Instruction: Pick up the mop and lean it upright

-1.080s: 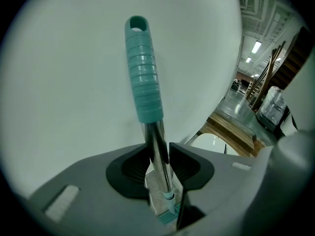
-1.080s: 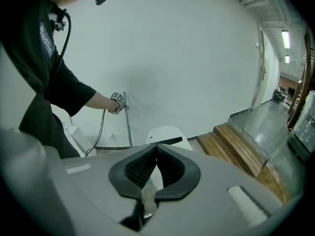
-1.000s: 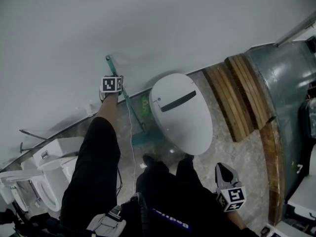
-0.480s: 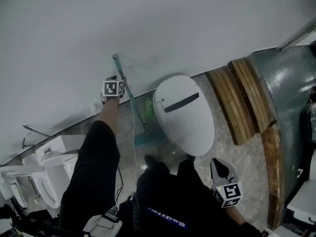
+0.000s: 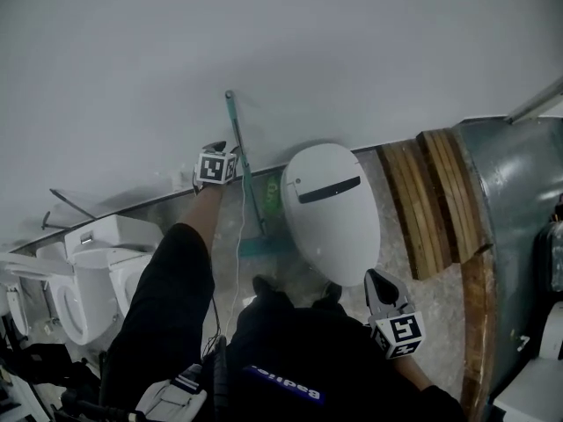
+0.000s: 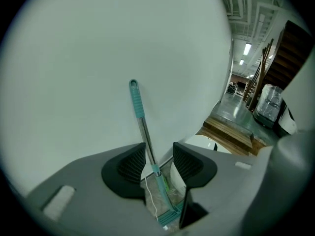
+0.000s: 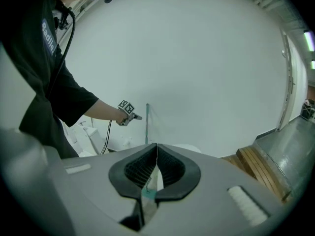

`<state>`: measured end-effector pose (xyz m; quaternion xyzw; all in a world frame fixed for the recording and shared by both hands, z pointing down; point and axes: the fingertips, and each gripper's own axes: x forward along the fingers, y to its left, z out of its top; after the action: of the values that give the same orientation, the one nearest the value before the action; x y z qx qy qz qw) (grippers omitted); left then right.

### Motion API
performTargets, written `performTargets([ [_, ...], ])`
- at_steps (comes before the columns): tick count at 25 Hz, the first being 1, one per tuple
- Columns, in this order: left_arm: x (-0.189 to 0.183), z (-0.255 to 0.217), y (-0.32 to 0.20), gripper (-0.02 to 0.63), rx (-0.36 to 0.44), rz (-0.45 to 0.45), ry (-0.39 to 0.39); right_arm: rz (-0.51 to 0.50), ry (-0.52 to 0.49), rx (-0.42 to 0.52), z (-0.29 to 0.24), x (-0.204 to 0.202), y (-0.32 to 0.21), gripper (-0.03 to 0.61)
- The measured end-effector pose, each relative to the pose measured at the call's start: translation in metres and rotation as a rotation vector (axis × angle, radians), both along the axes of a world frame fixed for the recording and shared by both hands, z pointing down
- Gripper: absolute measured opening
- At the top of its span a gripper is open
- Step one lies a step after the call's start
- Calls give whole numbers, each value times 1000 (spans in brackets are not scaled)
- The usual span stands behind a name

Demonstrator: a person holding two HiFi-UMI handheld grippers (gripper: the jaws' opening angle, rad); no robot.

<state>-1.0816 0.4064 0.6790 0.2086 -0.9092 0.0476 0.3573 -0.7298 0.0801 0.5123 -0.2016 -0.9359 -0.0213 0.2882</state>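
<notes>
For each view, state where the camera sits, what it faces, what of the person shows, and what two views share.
Head view: on the head, looking steeply down at the mop leaning on the wall; arms, legs show.
Left gripper view: on the left hand-held gripper, facing the mop; jaws, just closed slightly, apart with nothing between.
Right gripper view: on the right hand-held gripper, jaws shut, facing the wall; left arm shows.
Shared: all show the mop.

Left claw (image 5: 227,151) off mop (image 5: 237,130), jaws just narrowing, seemingly empty, pulled back
</notes>
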Motion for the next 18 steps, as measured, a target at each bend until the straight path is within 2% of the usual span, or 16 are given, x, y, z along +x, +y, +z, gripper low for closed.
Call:
performTargets([
  [5, 36, -53, -16, 163, 31, -6, -96, -99, -58, -51, -9, -27, -1, 9],
  [11, 97, -121, -63, 108, 101, 18, -211, -211, -102, -108, -24, -47, -5, 8],
  [18, 171, -189, -119, 31, 181, 103, -313, -323, -114, -138, -27, -55, -3, 6],
])
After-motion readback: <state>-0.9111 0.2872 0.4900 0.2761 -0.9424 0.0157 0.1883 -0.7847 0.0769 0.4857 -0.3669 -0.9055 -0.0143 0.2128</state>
